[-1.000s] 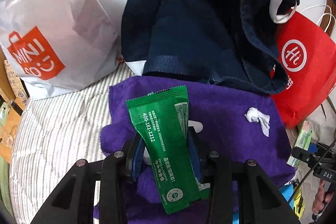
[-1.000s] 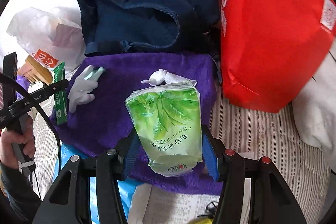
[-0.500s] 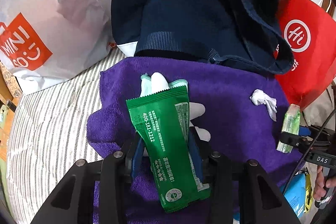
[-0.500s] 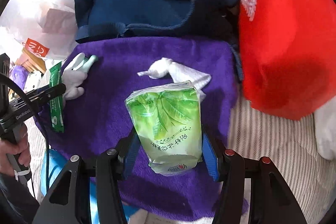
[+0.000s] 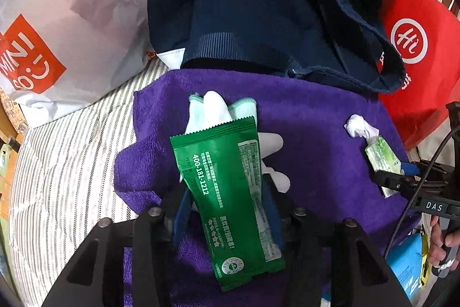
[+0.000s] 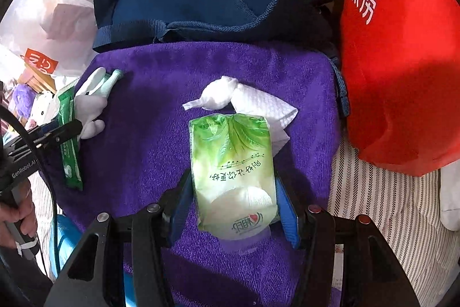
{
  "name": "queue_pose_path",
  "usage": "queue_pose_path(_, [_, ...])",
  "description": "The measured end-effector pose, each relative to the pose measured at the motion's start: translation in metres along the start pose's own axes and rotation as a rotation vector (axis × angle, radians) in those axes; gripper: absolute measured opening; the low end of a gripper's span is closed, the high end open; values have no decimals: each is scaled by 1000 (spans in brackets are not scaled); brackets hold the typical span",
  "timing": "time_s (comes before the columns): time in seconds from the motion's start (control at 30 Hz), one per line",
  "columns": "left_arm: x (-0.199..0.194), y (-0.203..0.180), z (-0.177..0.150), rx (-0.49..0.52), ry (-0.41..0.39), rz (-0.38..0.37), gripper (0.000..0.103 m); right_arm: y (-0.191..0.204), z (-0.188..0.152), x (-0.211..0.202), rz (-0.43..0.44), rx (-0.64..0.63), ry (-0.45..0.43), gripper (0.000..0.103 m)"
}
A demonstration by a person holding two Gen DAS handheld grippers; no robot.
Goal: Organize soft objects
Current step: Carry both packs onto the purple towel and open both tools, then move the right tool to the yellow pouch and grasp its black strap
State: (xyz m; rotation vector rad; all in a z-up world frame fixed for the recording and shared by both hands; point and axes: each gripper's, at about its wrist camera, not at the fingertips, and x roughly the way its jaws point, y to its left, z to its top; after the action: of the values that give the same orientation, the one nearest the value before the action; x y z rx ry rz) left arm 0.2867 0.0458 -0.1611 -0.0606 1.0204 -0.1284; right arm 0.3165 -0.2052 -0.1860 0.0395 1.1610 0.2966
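Left gripper [image 5: 227, 209] is clamped on a dark green foil sachet with white print [image 5: 227, 192], blue finger pads pressing both long edges; the sachet's top end sticks forward past the fingertips, over a white knit glove with pale green cuff [image 5: 212, 108] that lies flat on a purple terry towel [image 5: 310, 117]. Cannot tell whether sachet and glove touch.

Right gripper [image 6: 234, 209] is closed on a light green plastic tissue pack with leaf print [image 6: 233, 163], pads on both sides, pack upright between the fingers and held above the purple towel [image 6: 161, 94]. Just beyond the pack's top edge, a crumpled white paper tissue [image 6: 230, 97] lies on the towel, partly tucked behind the pack.

In the right wrist view the left gripper [image 6: 61, 131] with the green sachet [image 6: 69, 140] sits at the towel's left edge, by the white glove [image 6: 92, 99].

The towel is spread on a white-and-grey striped bed sheet [image 5: 66, 163]. At the towel's far edge lies a navy blue fabric garment with ribbed hem [image 5: 253, 13]. A red non-woven shopping bag with white logo [image 6: 402, 48] stands right of the towel, touching its edge. A white plastic bag with an orange logo patch [image 5: 57, 28] is to the far left on the bed.
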Motion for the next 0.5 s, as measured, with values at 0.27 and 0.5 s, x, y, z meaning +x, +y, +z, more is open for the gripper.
queue_pose_path(0.27, [-5,-10,-4,9,35,15,76,2,-7,-9,24,-26,8,72])
queue_pose_path(0.5, [-34,-3,-13,-45,11,0,78,0,-18,-40,30,-17,-25,78])
